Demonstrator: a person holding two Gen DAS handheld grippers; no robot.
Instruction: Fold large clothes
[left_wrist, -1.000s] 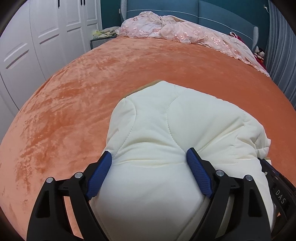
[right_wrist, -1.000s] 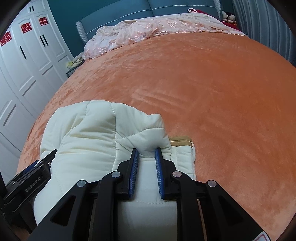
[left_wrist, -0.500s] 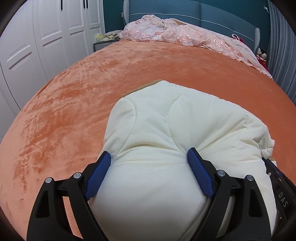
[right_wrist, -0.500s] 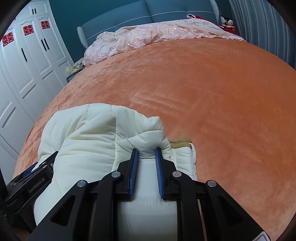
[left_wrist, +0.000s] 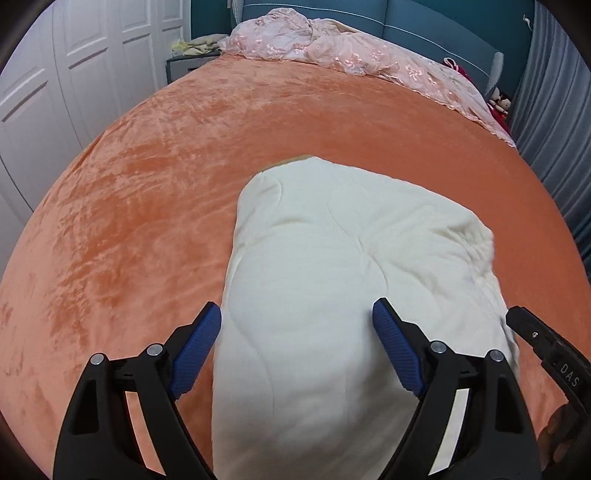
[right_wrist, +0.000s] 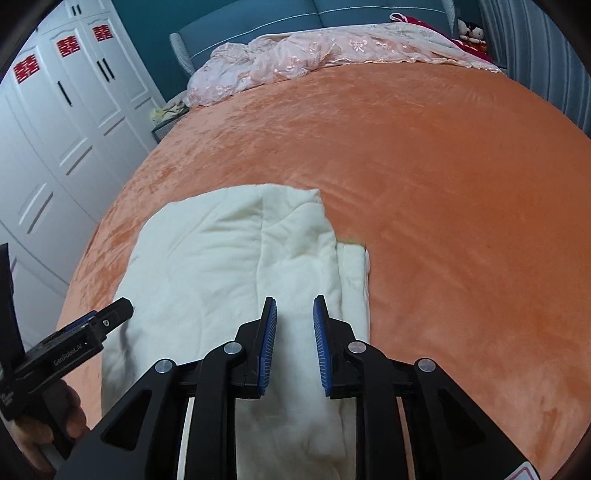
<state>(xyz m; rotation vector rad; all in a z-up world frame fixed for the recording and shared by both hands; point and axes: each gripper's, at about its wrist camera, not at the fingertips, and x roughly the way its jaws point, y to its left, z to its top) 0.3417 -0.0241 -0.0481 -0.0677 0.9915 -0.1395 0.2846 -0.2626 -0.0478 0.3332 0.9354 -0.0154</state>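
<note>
A cream quilted padded garment (left_wrist: 343, 280) lies folded into a bundle on the orange bed cover (left_wrist: 140, 192). It also shows in the right wrist view (right_wrist: 229, 266), flat on the cover. My left gripper (left_wrist: 297, 347) is open, its blue pads on either side of the bundle's near end, above it. My right gripper (right_wrist: 294, 343) is open a little, just above the garment's right part, holding nothing. The left gripper's tip (right_wrist: 110, 314) shows at the left of the right wrist view.
The orange bed cover (right_wrist: 443, 184) spreads far and right. A pink embroidered blanket (left_wrist: 351, 55) is heaped at the blue headboard (left_wrist: 443, 33). White wardrobe doors (right_wrist: 55, 129) stand left; grey curtains (left_wrist: 554, 110) hang right. A nightstand (left_wrist: 184, 62) stands by the bed.
The right gripper has opened and let go of the garment. Both grippers have risen and drawn back. The puffed-up bundle has dropped and lies flatter on the cover.
</note>
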